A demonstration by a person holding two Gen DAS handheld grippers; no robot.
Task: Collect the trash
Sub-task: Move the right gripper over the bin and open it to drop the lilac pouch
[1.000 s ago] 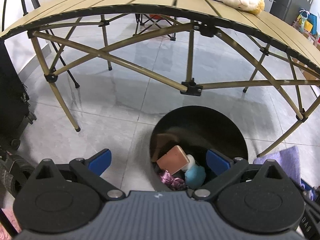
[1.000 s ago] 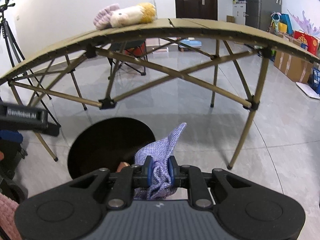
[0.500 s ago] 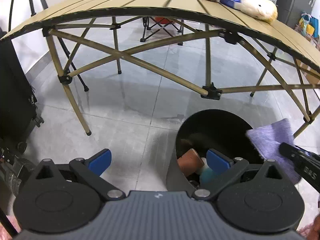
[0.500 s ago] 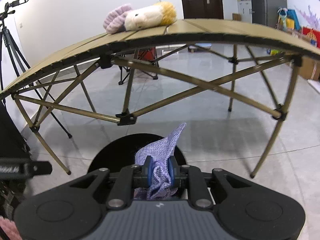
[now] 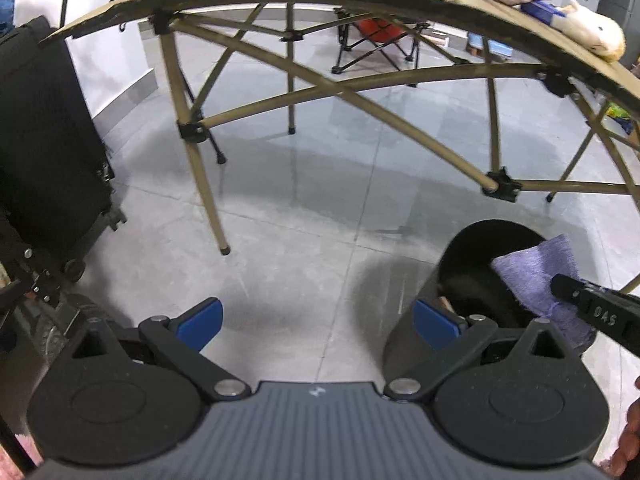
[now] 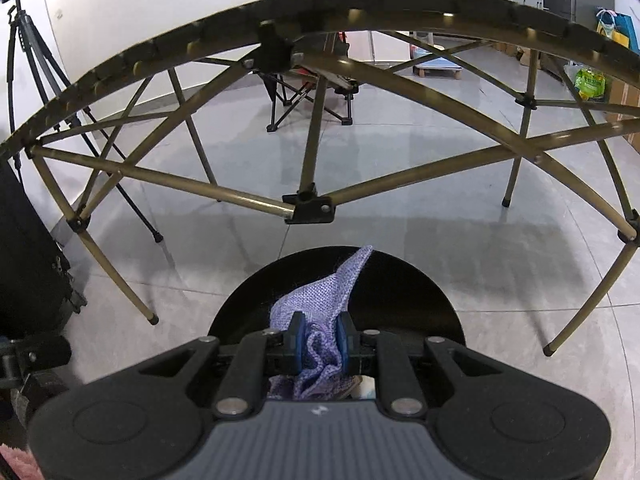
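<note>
- Right tool [image 6: 319, 344] clamped on purple cloth [image 6: 320, 300], lower centre of frame, over black bin [image 6: 420, 300].
- Left tool [image 5: 316, 320] apart, empty, above floor [image 5: 300, 220].

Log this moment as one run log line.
right tool: shut on purple cloth | position: over black bin | left tool: open, empty

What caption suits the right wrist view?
Right gripper clamps a purple cloth above the black bin, under a folding table.
</note>
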